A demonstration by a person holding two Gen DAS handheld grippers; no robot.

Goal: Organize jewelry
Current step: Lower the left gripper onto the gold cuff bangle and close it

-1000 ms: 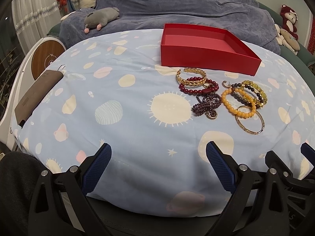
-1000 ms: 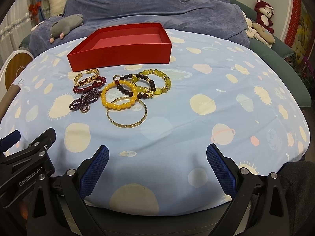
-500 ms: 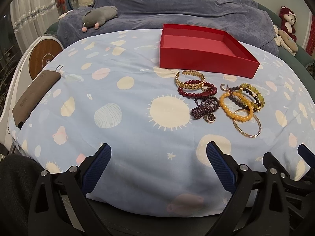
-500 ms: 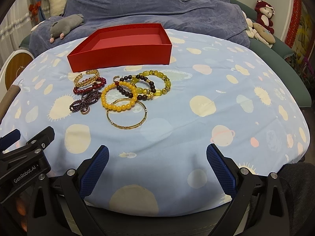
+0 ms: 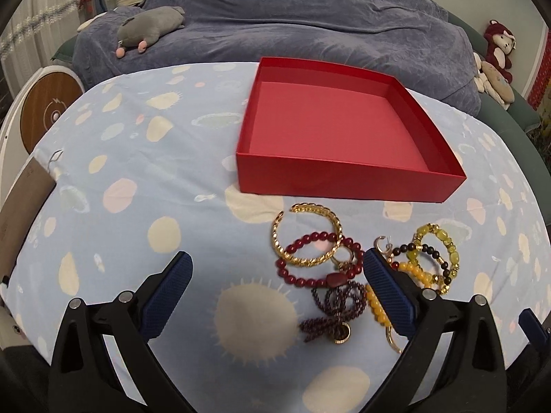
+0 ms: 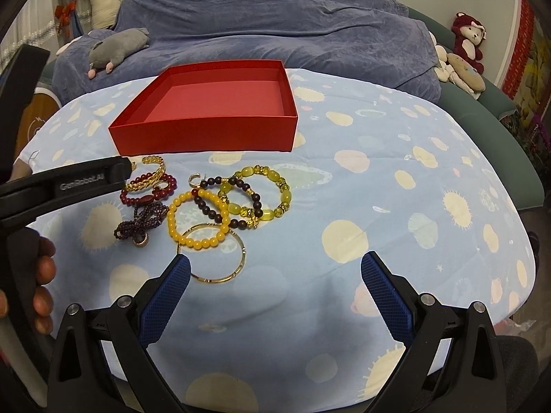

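- Pale blue cloth [image 6: 396, 179] printed with suns and planets covered the work surface; behind it lay a rumpled grey-blue blanket [image 6: 275, 24] with a grey plush mouse [image 6: 117, 46] at 11 o'clock and a red plush monkey [image 6: 470, 39] at 2 o'clock.
- An open red box [image 6: 206, 134] sat on the cloth, its inside bare.
- Just in front of the box, the bracelets lay in one cluster, several touching or overlapping.
- A gold cuff bracelet [image 5: 306, 237] lay nearest the box, overlapping a dark red bead bracelet [image 5: 320, 265].
- A purple bead strand [image 6: 141, 222] lay bunched at 7 o'clock of the cluster.
- A yellow bead bracelet [image 6: 198, 218] overlapped a dark brown bead bracelet [image 6: 229, 203], which crossed a green-yellow bead bracelet [image 6: 261, 192].
- A thin gold bangle [image 6: 215, 254] lay closest to the right gripper, partly under the yellow beads.
- The left gripper [image 5: 275, 296] hovered over the cloth, fingers spread wide, its right finger [image 5: 387, 292] in front of part of the cluster.
- The right gripper [image 6: 275, 296] was likewise spread and holding nothing, the bangle just beyond its left finger [image 6: 165, 299].
- A hand [image 6: 43, 285] gripped the left tool's handle at 9 o'clock in the right wrist view.
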